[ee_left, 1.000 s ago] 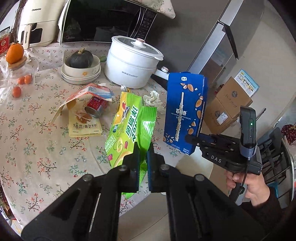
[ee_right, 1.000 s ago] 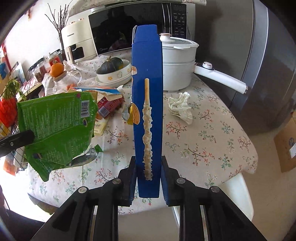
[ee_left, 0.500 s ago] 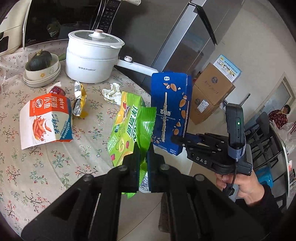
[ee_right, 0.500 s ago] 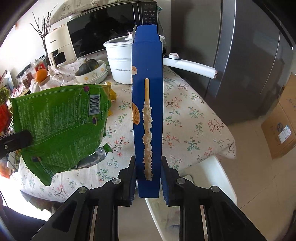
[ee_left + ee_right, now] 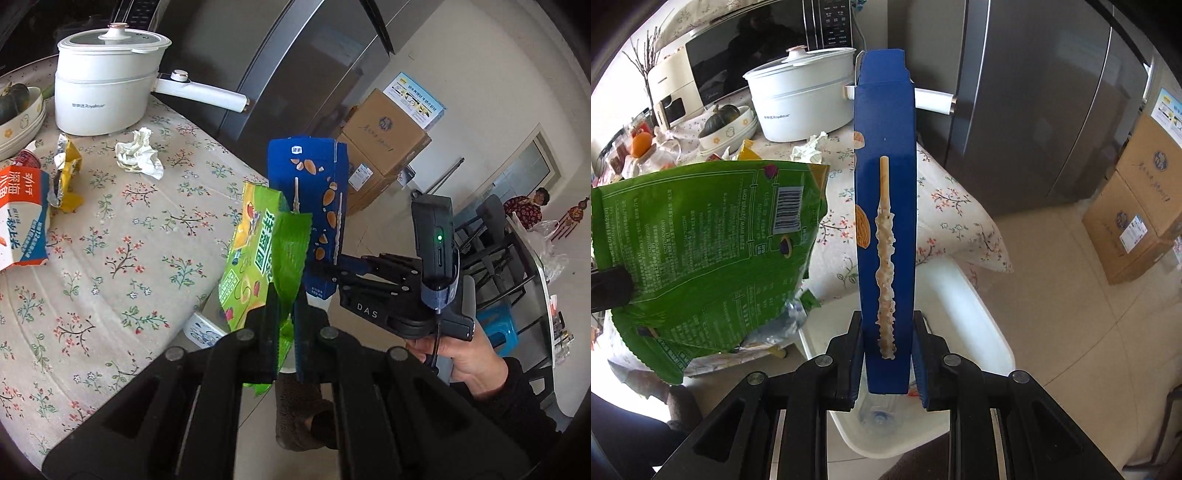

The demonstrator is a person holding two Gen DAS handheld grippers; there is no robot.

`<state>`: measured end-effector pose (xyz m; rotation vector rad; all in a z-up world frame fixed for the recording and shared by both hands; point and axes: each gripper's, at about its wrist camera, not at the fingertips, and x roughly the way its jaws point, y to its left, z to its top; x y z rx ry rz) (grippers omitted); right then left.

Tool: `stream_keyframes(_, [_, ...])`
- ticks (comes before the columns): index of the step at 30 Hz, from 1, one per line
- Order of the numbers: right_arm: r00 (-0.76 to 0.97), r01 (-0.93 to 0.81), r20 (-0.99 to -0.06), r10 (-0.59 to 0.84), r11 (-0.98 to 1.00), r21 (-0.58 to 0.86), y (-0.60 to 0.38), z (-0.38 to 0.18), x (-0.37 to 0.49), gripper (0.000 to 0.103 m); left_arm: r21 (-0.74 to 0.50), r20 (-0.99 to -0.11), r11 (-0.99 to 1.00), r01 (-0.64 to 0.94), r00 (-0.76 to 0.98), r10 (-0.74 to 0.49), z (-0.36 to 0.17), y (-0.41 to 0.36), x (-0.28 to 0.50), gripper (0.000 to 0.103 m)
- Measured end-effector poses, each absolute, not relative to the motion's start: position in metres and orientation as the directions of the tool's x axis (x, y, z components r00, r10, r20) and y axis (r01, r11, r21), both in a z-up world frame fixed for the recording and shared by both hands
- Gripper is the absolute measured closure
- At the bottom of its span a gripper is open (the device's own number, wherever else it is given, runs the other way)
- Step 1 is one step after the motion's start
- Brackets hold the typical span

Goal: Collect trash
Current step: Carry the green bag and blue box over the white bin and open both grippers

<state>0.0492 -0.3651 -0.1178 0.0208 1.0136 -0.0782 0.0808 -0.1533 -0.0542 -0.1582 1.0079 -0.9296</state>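
Observation:
My left gripper is shut on a green snack bag, held upright past the table's edge. The bag also shows in the right wrist view. My right gripper is shut on a tall blue biscuit-stick box, held upright over a white bin on the floor. The box also shows in the left wrist view, just right of the bag. On the floral tablecloth lie a crumpled white tissue, a yellow wrapper and an orange-and-white snack bag.
A white electric pot with a long handle stands at the table's back. A bowl with a squash and a microwave are behind. A grey fridge and cardboard boxes stand to the right.
Both grippers have moved right, off the table toward the floor, carrying the green bag and the blue box. The white bin has come into view below the box.

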Motion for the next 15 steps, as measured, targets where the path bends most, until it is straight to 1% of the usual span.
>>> stream_keyframes(5, [0.485, 0.106, -0.871, -0.08, 0.994, -0.032, -0.386, -0.132, 0.035, 0.079, -0.511, -0.681, 0.61, 0.606, 0.148, -0.717, -0.069, -0.181, 0.07, 0.096])
stream_keyframes(10, [0.426, 0.133, -0.9, -0.092, 0.99, -0.038, -0.405, -0.15, 0.026, 0.079, -0.497, -0.724, 0.631, 0.595, 0.117, -0.68, -0.093, -0.204, 0.069, 0.096])
stream_keyframes(15, [0.393, 0.14, -0.915, -0.093, 0.989, -0.04, -0.413, -0.16, 0.021, 0.079, -0.433, -0.782, 0.675, 0.597, 0.123, -0.61, -0.114, -0.217, 0.073, 0.093])
